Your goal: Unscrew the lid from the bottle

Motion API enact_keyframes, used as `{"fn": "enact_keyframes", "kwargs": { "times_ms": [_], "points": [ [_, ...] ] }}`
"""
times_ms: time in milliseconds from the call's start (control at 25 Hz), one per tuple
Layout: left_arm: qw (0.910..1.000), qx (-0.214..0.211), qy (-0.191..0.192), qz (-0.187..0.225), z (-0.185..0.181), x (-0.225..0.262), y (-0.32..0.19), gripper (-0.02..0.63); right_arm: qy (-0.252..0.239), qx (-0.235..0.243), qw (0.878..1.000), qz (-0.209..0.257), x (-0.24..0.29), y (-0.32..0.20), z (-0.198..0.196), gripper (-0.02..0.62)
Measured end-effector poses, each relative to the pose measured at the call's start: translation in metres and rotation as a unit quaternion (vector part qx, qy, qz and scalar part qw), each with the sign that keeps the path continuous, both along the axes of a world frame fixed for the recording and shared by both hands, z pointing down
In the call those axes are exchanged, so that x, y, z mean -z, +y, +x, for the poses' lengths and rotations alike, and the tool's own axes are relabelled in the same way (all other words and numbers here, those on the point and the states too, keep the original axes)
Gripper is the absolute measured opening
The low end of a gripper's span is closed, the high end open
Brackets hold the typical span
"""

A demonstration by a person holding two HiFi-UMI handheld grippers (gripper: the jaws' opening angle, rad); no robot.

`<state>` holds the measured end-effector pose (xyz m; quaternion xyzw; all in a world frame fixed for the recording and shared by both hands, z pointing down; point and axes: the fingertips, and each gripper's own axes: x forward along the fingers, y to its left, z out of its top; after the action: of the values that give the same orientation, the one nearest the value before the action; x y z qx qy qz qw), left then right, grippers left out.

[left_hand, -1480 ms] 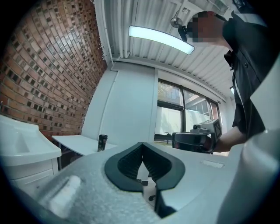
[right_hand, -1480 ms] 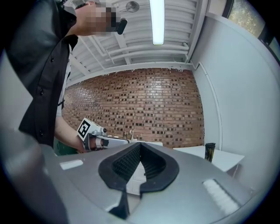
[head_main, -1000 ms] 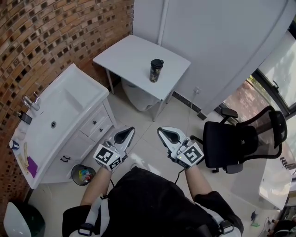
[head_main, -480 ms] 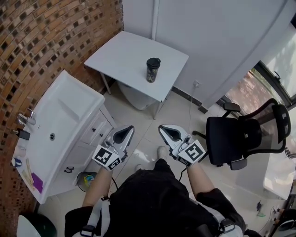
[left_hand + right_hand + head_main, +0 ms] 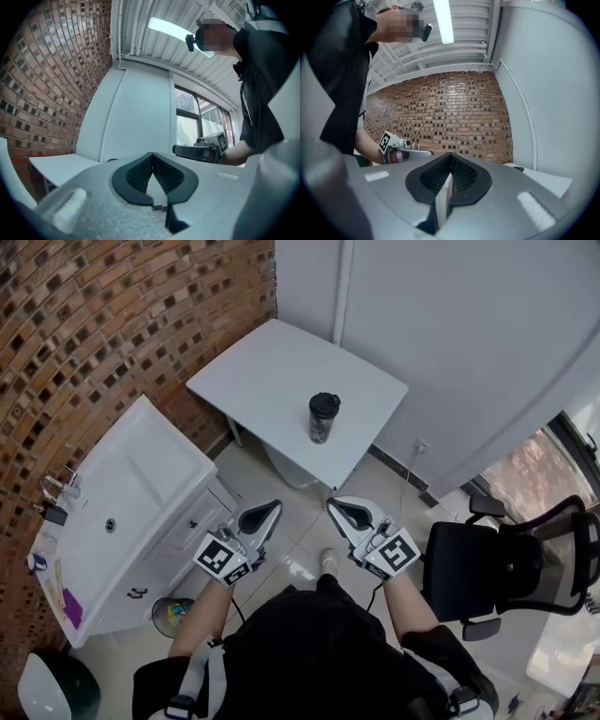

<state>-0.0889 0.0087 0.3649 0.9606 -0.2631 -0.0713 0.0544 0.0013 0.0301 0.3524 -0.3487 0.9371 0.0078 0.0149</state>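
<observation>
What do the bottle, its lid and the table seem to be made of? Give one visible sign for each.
Dark cylindrical bottle: mottled dark body, possibly plastic or glass; too small to tell. Its black round lid: likely matte plastic, as it shows no shine. White square table: smooth, even top with no grain, perhaps laminate.

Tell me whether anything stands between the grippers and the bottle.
Nothing visible does. The bottle stands alone on the table; the left gripper and right gripper, shut and empty, are over the floor short of it.
</observation>
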Motion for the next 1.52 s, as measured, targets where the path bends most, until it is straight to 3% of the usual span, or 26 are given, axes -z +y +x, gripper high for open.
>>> {"fn": "enact_keyframes", "kwargs": {
  "times_ms": [400, 600, 760, 1240, 1520],
  "points": [
    [0.9987, 0.038, -0.016, 0.029, 0.084, 0.019, -0.091, 0.003, -0.006, 0.041, 0.999, 0.018, 0.007, -0.105, 0.075, 0.006],
    [0.9968, 0.076, -0.018, 0.019, 0.095, 0.012, -0.117, 0.003, -0.002, 0.065, 0.998, 0.024, 0.000, -0.140, 0.092, 0.006],
    [0.9952, 0.098, 0.005, 0.006, 0.092, 0.012, -0.132, 0.003, 0.004, 0.084, 0.996, 0.021, 0.002, -0.160, 0.093, 0.006],
    [0.9980, 0.058, -0.024, 0.008, 0.085, 0.001, -0.185, 0.003, 0.012, 0.042, 0.998, 0.034, 0.018, -0.204, 0.093, 0.006],
    [0.9988, 0.041, -0.015, 0.023, 0.083, 0.017, -0.216, 0.003, 0.004, 0.008, 0.999, 0.045, 0.031, -0.230, 0.090, 0.006]
  ]
}}
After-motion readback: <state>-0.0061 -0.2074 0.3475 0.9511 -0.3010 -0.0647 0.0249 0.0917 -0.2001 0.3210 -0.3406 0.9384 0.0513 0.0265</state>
